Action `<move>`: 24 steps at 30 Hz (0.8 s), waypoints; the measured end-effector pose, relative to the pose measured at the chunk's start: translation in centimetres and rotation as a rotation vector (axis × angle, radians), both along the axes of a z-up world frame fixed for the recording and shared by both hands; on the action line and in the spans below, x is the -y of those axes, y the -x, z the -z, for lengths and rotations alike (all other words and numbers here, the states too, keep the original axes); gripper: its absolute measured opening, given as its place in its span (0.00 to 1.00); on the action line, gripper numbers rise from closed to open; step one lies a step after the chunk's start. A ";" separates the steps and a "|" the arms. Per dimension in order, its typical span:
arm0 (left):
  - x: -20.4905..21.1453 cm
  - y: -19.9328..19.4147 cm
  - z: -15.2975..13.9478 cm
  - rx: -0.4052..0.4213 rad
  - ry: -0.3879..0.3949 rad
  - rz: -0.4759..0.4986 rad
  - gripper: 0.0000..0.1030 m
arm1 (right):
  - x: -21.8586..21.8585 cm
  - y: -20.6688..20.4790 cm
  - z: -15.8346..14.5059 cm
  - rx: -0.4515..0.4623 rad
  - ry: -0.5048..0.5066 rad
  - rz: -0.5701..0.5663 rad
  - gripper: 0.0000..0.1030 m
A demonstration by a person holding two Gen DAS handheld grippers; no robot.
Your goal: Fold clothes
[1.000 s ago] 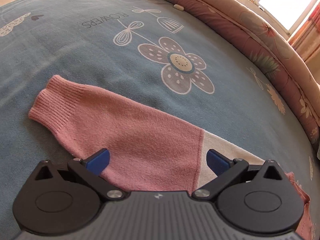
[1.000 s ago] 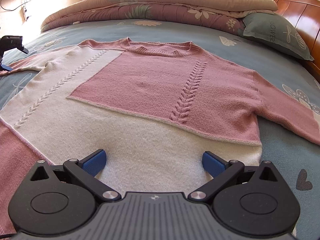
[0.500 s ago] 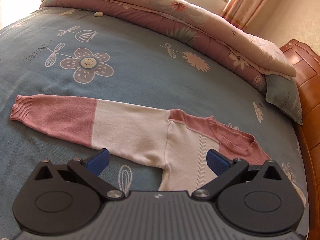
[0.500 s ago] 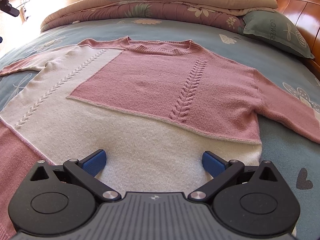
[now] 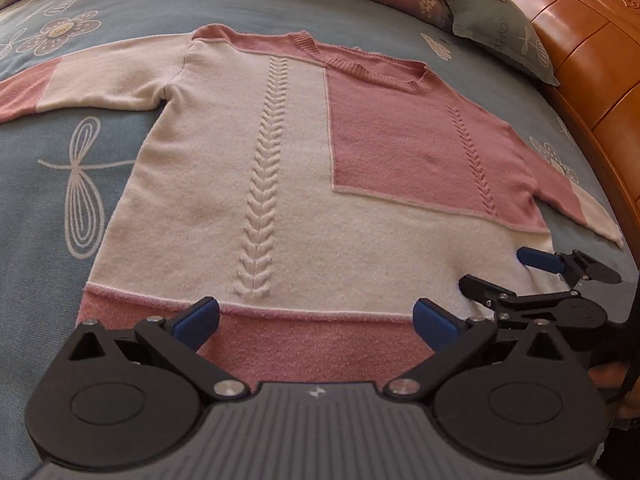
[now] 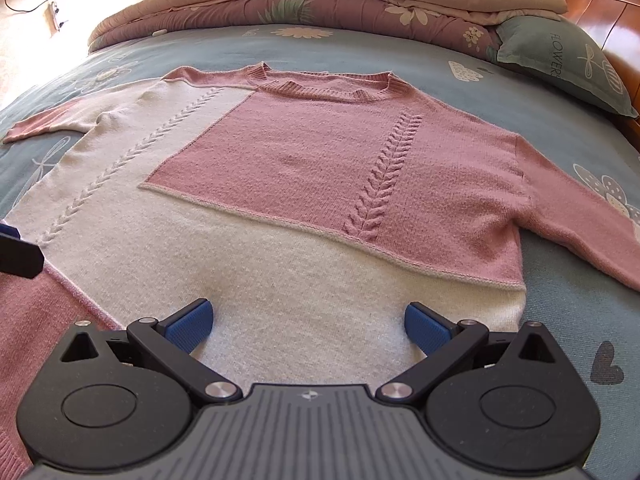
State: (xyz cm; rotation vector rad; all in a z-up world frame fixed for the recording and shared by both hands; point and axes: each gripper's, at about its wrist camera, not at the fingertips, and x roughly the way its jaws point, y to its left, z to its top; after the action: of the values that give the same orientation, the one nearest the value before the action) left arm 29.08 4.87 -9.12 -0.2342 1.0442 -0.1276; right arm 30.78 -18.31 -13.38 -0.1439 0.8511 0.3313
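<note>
- Two views, taken in turn; left wrist first. Swung within the last second from the far sleeve cuff round to the whole sweater [image 5: 288,184], now seen spread flat and face up on the bed [image 5: 52,200], neckline far, pink hem band nearest.
- Left gripper [image 5: 316,318] poised just over the hem band, jaws spread wide, nothing between them, no cloth pinched.
- Right gripper [image 5: 532,276] visible at the lower right of this view, low over the cream corner of the hem, jaws likewise apart and empty.
- Both sleeves stretched out sideways, left sleeve [image 5: 80,80] running off toward the flower print, right sleeve [image 5: 568,196] reaching toward the wooden headboard [image 5: 580,40].
- Right wrist next: hardly any change across the second, apart from a slightly closer, lower look at the cream lower panel.
- Right gripper [image 6: 306,326] wide open over that panel, holding nothing; one blue tip of the left gripper poking in at the left edge.
- Pillow [image 6: 560,60] and rolled quilt [image 6: 320,0] well beyond the collar, clear of the work.
- Reading of it: survey of the garment apparently finished, both tools gathered at the hem, folding itself not yet begun; likely next a pinch at the two hem corners or a sleeve brought inward.
</note>
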 end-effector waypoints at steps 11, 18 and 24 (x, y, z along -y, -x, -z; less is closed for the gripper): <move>2.7 7.2 0.6 0.105 -0.177 0.106 0.99 | -0.2 -0.1 -0.1 -0.011 0.007 0.005 1.00; 3.0 7.4 1.3 0.110 -0.180 0.064 0.99 | -0.4 0.3 0.0 0.021 0.010 0.013 1.00; 3.6 8.3 1.4 0.138 -0.223 0.057 0.99 | 0.3 0.4 -0.8 -0.030 -0.032 -0.014 1.00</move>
State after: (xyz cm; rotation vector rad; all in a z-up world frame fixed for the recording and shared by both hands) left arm 20.81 1.23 -10.49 0.0070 0.9193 -0.0766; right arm 30.40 -18.62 -12.61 -0.1149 0.8747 0.3610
